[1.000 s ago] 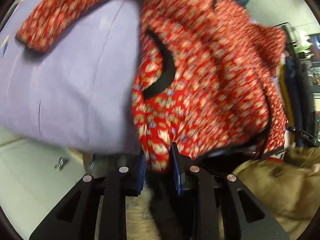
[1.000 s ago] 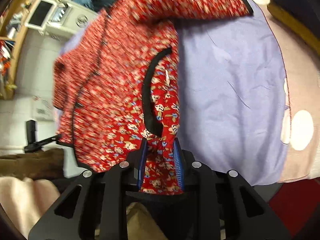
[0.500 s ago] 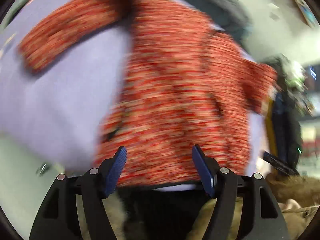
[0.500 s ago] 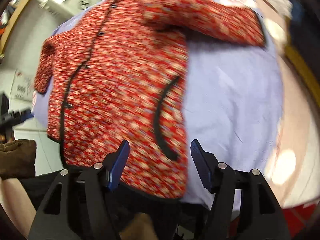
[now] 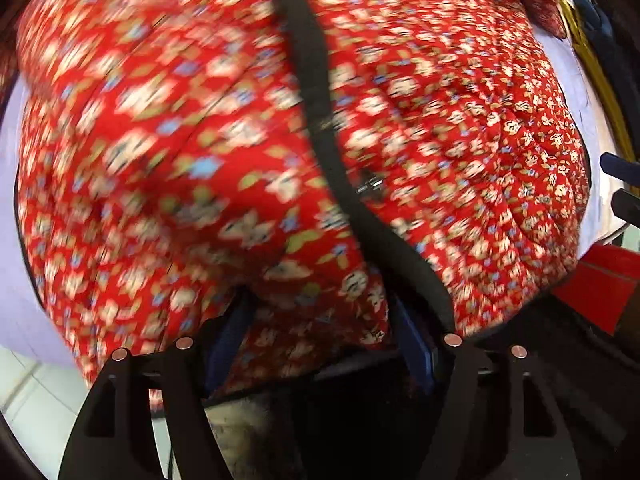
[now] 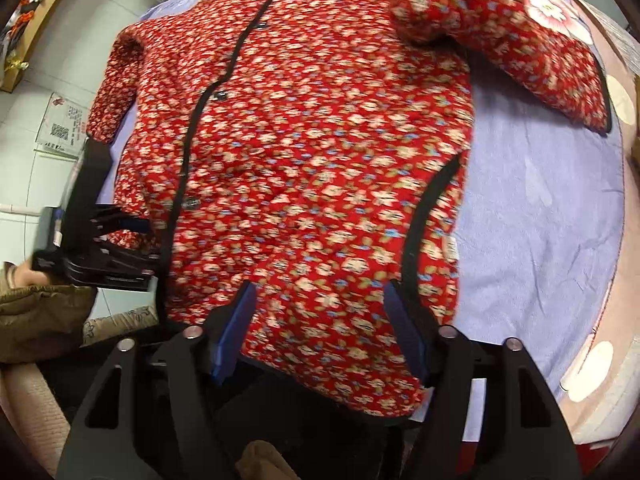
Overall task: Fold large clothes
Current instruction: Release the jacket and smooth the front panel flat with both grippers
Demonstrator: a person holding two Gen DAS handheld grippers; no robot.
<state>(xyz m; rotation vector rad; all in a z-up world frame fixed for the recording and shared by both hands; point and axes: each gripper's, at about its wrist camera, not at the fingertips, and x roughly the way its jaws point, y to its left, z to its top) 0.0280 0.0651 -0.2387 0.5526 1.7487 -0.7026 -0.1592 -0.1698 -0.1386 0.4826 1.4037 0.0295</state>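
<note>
A red floral quilted jacket [image 6: 320,152] with black trim lies spread front-up on a lilac sheet [image 6: 540,220], one sleeve [image 6: 500,28] folded across its top right. My right gripper [image 6: 320,320] hangs over the near hem beside the black-edged pocket slit [image 6: 424,216]. Its jaws are opening, with the hem under the gap and the pads clear of it. My left gripper [image 5: 320,320] is very close over the jacket [image 5: 200,140], near the black front trim [image 5: 320,120]. Its jaws are opening too, with bunched hem fabric lying between the blue pads. The left gripper [image 6: 140,246] also shows at the jacket's left edge.
Pink spotted bedding [image 6: 600,360] borders the sheet on the right. A person's olive-brown sleeve [image 6: 40,312] is at the left, over a white tiled floor [image 6: 40,184] with a printed sheet [image 6: 60,128]. A red object [image 5: 600,280] and hanging dark clothes [image 5: 596,40] are at the right.
Both grippers were shut on the jacket's hem and have opened, letting it drop flat. The left gripper has swung in close over the jacket front; the right has shifted along the hem.
</note>
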